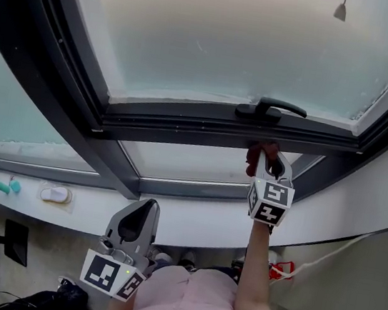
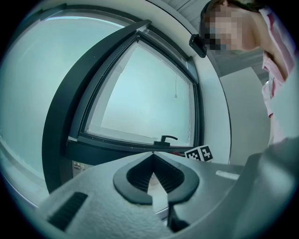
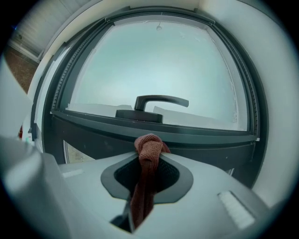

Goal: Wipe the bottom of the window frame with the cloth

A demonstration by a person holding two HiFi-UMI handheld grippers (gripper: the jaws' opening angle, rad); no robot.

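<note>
right claw (image 3: 149, 151) is clamped tight on the cloth (image 3: 144, 186). it's a reddish rag, pinched between both jaws, with a bunched knot poking out past the tips and the rest hanging back down through the claw. that knot is up against the bottom rail of the dark frame (image 1: 184, 124), right under the black handle (image 1: 269, 111). from the head view it looks like it's touching the rail, but i can't swear to it. the arm is stretched straight up from my body to get there.

left claw (image 2: 152, 155) is closed with the tips meeting and nothing between them. it sits low by my chest, below the white sill (image 1: 191, 219) and well apart from the frame. it's tilted up toward the window, and its view catches the handle and the right claw's marker cube (image 2: 199, 153) off in the distance.

the glass (image 1: 234, 34) above the rail is frosted. over at the left end of the sill there's a teal thing (image 1: 1, 185) with a small white thing (image 1: 55, 195) next to it. both are too small to tell what they are.
</note>
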